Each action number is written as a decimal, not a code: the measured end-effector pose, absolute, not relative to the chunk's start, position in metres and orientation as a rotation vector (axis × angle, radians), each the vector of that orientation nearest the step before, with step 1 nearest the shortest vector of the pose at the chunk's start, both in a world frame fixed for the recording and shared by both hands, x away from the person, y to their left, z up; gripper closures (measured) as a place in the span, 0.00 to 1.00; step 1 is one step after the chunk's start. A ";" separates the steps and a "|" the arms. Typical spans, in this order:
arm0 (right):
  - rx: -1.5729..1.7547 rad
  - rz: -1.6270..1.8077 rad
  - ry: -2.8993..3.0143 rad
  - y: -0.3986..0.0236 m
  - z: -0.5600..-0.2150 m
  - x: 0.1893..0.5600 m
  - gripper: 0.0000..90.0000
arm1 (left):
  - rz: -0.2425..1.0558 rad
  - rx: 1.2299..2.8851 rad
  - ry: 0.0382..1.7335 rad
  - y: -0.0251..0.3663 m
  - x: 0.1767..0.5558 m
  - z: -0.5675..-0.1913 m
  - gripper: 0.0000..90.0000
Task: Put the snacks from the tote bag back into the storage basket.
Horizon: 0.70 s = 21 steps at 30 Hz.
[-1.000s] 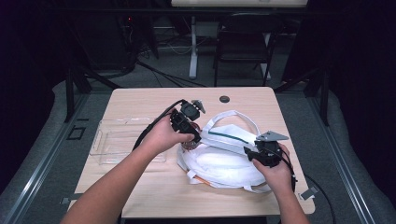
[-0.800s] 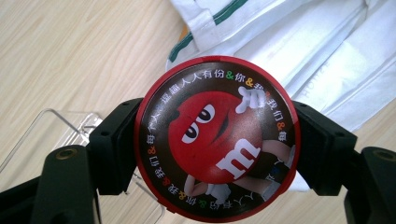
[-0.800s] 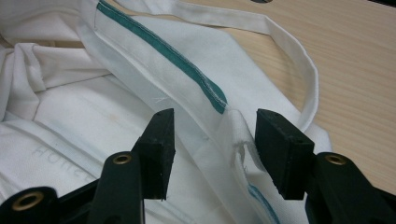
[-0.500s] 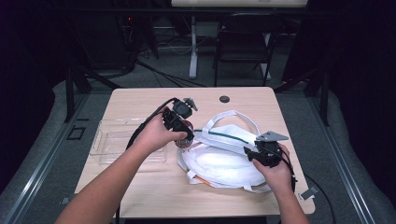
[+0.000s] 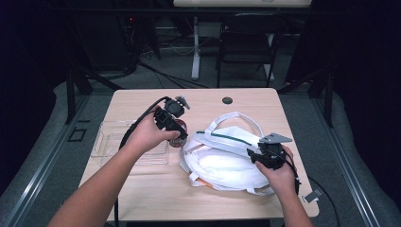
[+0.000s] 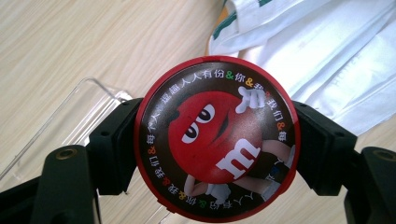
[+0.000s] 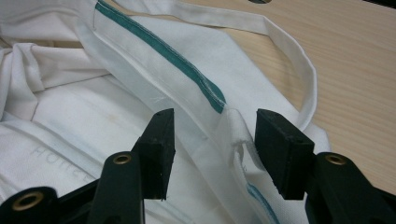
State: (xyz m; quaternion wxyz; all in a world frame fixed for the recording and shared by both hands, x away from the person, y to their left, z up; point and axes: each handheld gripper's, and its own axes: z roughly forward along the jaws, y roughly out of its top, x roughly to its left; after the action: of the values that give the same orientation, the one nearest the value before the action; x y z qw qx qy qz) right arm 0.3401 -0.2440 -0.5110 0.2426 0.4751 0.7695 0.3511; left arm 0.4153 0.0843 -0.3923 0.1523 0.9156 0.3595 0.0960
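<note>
Left gripper [image 6: 215, 154]: I see its jaws clamped on the sides of a round red tin [image 6: 215, 137]; the lower rim is cut off in its own view.
Tin position: held above the table [image 5: 142, 189], just left of the white cloth bag [image 5: 227, 161], over the clear plastic tray [image 5: 111, 142]; the hand hides most of it in the high view.
Right gripper [image 7: 212, 144]: jaws apart, straddling the bag's green-striped edge [image 7: 187, 70]; I can't tell whether the pads touch the cloth.
Bag interior: hidden by folds.
</note>
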 end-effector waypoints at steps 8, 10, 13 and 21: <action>1.297 0.956 2.105 -0.243 -0.511 0.340 0.54 | 0.285 2.611 1.064 0.099 0.417 -0.390 0.28; 1.294 0.950 2.109 -0.244 -0.511 0.340 0.54 | 0.288 2.611 1.062 0.102 0.418 -0.390 0.28; 1.293 0.951 2.111 -0.244 -0.511 0.340 0.54 | 0.291 2.615 1.064 0.107 0.418 -0.390 0.28; 1.293 0.949 2.103 -0.243 -0.511 0.340 0.54 | 0.304 2.628 1.071 0.122 0.420 -0.391 0.28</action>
State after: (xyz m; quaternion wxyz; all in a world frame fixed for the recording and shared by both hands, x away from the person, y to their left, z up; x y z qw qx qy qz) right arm 0.3398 -0.2433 -0.5110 0.2458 0.4737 0.7708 0.3479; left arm 0.4195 0.1220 -0.3914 0.1430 0.9113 0.3715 0.1055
